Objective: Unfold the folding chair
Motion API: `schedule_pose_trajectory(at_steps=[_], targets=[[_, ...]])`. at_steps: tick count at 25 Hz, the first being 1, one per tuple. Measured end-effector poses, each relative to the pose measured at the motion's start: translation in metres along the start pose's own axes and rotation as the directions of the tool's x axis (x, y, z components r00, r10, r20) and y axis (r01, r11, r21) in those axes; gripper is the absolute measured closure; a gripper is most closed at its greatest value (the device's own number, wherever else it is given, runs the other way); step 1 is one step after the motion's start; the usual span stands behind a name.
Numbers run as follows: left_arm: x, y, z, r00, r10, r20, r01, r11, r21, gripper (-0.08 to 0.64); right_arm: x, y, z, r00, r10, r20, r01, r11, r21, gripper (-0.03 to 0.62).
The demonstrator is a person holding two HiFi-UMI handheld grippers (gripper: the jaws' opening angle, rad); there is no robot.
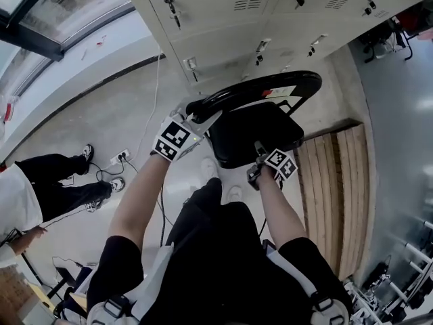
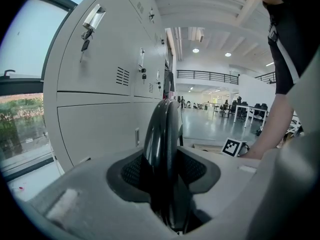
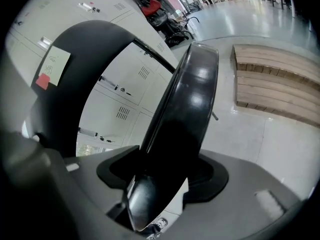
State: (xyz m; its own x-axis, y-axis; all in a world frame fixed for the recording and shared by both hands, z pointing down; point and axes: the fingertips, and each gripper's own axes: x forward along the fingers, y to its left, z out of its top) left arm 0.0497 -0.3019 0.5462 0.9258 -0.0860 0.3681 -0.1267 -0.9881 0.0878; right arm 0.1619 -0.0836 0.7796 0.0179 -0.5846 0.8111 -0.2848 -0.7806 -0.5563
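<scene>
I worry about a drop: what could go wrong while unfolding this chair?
The left claw pinches only the rim of the backrest, the right claw only the edge of the seat; either might slip as the seat swings. The lockers stand close behind the backrest, so it may knock them. The person's shoe lies below the seat; a lost grip could drop the seat on it.

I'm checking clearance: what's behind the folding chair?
Light grey lockers stand behind the folding chair. The chair covers part of their base and the floor there.
</scene>
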Motion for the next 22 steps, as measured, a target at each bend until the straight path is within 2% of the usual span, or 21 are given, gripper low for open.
schedule_pose_trajectory(at_steps=[3,10,15,18,22], targets=[[-0.001,-0.01,-0.004,1.0,-0.009,0.0,0.009,1.0,-0.004,0.4,-0.006,-0.02,-0.009,1.0,0.025,0.002,-0.025,1.0,0.017,0.314],[-0.007,-0.043,-0.008,1.0,-0.001,0.024,0.0,0.999,0.039,0.4,-0.018,-0.053,-0.025,0.998,0.06,-0.013,-0.059,0.997,0.043,0.314],[-0.01,-0.061,-0.016,1.0,0.002,-0.001,-0.002,1.0,0.03,0.4,-0.022,-0.079,-0.036,0.997,0.071,-0.031,-0.069,0.996,0.063,0.313],[-0.011,-0.07,-0.021,1.0,0.003,0.012,-0.004,0.999,0.04,0.402,-0.024,-0.097,-0.045,0.996,0.075,-0.038,-0.072,0.995,0.068,0.31],[-0.011,-0.078,-0.026,1.0,0.002,0.0,-0.002,1.0,0.015,0.4,-0.026,-0.118,-0.054,0.996,0.078,-0.043,-0.075,0.994,0.076,0.304]])
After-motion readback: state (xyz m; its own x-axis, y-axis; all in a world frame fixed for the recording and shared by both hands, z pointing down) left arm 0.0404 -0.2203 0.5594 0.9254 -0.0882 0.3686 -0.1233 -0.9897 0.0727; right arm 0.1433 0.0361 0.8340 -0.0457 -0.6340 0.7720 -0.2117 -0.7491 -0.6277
